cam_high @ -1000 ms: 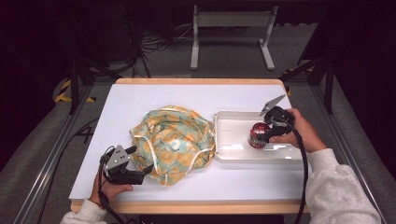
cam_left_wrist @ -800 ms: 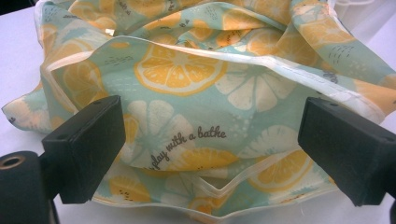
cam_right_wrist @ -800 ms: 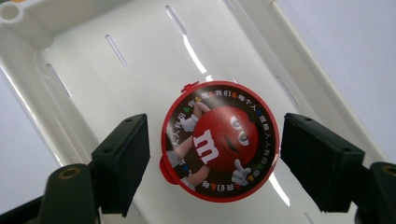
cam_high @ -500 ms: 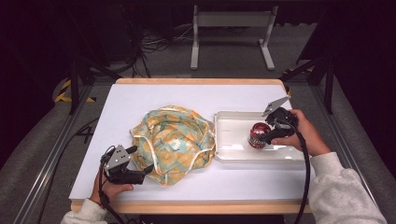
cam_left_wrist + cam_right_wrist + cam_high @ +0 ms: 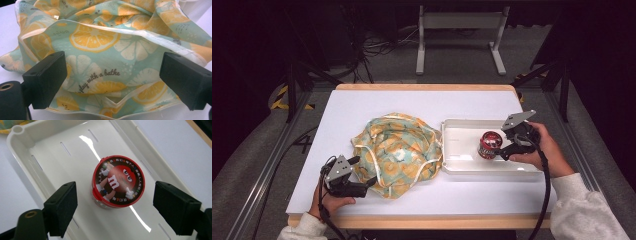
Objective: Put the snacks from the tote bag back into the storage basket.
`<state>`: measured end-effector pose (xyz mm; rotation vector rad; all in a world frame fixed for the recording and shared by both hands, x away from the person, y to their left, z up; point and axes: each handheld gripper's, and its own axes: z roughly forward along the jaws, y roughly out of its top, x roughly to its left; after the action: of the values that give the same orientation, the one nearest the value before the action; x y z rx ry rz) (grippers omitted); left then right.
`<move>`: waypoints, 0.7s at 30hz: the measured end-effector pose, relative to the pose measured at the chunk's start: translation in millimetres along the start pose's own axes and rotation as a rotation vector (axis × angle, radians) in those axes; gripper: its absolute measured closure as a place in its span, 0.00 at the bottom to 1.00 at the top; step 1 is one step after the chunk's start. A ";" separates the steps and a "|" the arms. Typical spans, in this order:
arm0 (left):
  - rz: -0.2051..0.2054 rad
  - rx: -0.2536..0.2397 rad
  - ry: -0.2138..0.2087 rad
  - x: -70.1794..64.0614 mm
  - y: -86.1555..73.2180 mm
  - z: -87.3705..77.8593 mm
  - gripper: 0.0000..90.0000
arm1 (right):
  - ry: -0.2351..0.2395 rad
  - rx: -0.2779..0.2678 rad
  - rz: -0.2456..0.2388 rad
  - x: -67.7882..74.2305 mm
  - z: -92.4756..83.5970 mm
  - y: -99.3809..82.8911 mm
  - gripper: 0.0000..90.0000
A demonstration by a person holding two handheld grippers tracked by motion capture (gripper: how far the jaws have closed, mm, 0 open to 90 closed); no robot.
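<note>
A red round candy tub [image 5: 489, 144] with a cartoon lid [image 5: 117, 182] stands upright in the white tray [image 5: 459, 145]. My right gripper [image 5: 503, 150] is at the tub's right side. Its jaws have just been opening and now stand apart on either side of the tub without touching it [image 5: 116, 196]. A crumpled cloth bag [image 5: 397, 150] with a lemon-slice print lies at the table's middle. My left gripper [image 5: 363, 172] rests at the bag's near left edge, open, with the printed fabric [image 5: 95, 40] lying between its wide-set jaws [image 5: 112, 82].
The white table [image 5: 377, 105] has a wooden front edge [image 5: 422, 221]. The tray's slotted floor [image 5: 50, 157] has raised walls around the tub. Beyond the table are a metal stand [image 5: 459, 22] and cables on the floor.
The right gripper's jaws have spread off the red tub and the hand has drawn slightly back to the right; the tub stays standing in the tray. The left gripper has not moved.
</note>
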<state>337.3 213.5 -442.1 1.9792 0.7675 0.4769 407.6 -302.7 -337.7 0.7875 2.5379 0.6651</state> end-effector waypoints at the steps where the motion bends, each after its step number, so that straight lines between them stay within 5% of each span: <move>1: -0.002 0.000 0.000 0.1 0.0 0.0 0.09 | 0.006 -0.006 0.004 1.6 -1.3 -2.2 0.22; 21: -0.001 -0.002 -0.001 0.0 0.3 0.1 0.09 | -0.020 -0.099 0.040 19.9 -14.9 -41.9 0.20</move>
<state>337.5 213.3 -441.8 1.9768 0.7678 0.4760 367.6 -325.9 -353.0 0.8089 2.4559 0.7852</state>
